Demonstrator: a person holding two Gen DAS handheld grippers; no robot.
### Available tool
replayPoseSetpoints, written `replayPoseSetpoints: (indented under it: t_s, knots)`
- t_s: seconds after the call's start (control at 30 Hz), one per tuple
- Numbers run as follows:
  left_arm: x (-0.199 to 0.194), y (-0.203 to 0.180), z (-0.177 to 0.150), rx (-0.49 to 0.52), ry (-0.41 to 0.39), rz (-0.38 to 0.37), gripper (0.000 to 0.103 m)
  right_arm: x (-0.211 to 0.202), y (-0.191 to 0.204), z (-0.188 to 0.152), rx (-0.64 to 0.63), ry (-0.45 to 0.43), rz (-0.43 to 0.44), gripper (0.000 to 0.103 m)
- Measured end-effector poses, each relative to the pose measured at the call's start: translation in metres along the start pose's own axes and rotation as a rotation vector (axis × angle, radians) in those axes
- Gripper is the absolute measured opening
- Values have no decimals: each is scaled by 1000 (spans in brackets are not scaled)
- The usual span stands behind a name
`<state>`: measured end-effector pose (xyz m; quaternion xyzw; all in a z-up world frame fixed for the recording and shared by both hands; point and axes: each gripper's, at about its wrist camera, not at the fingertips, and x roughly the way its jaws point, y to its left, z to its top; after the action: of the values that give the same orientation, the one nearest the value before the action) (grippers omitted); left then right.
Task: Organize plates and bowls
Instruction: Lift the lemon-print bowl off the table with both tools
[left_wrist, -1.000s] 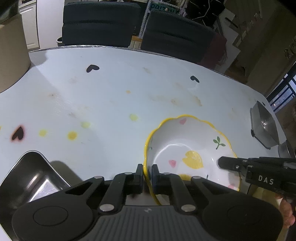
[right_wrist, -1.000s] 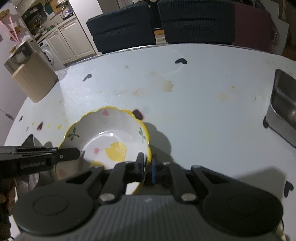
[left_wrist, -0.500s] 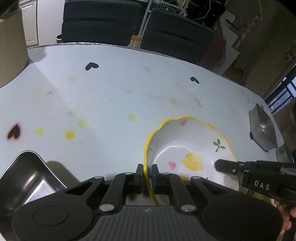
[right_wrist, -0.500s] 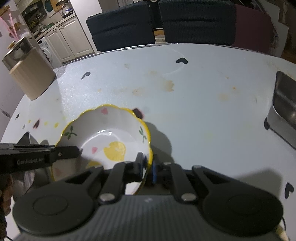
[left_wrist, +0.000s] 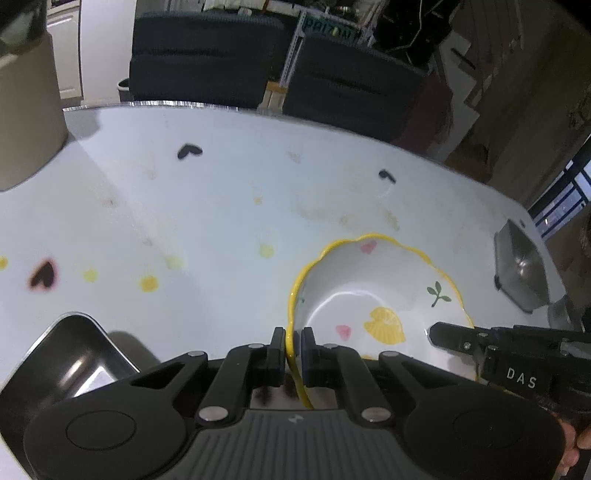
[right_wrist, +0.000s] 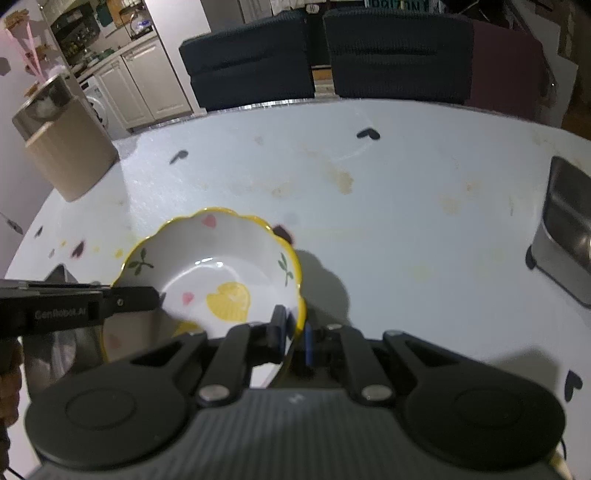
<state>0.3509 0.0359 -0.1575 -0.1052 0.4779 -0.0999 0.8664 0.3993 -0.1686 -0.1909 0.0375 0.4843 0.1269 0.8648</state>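
While you hold both tools steeply downward over the bench (left_wrist: 221, 206), each is clamped on the rim of the same bowl (left_wrist: 373, 291). Your left tool (left_wrist: 293, 341) is closed to a narrow slit, with the yellow scalloped rim pinched between its pads at the bowl's left edge. Your right tool (right_wrist: 293, 326) is likewise nearly closed, gripping the rim at the opposite edge; one pad sits inside the bowl, the other outside.

Whether the bowl rests on the bench or is lifted just clear of it, the views do not settle. It is white inside, with a yellow motif, pink hearts and green sprigs, and it appears empty.

Just left of the left tool, at the near edge, is a steel tray (left_wrist: 70, 354), partly cut off by the frame. A second steel tray (right_wrist: 565, 229) stands well apart from the bowl at the right edge of the bench.

Farther out, the pale bench surface carries heart and dot prints and several brownish stains (right_wrist: 343, 181). A beige container (right_wrist: 66, 147) sits at the far left corner. Beyond the far edge stand two dark chairs (right_wrist: 321, 51).
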Motion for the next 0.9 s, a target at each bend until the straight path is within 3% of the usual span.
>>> replayPoseSetpoints:
  t_s: [0.57,0.9]
  knots:
    - [-97,-35,-9,22,-172,-38,7,-99,5,-9,27,-187,18,10]
    - [-132,-60,-35,36,-195,-41,7,-143,2,-36,53,-231,19,10]
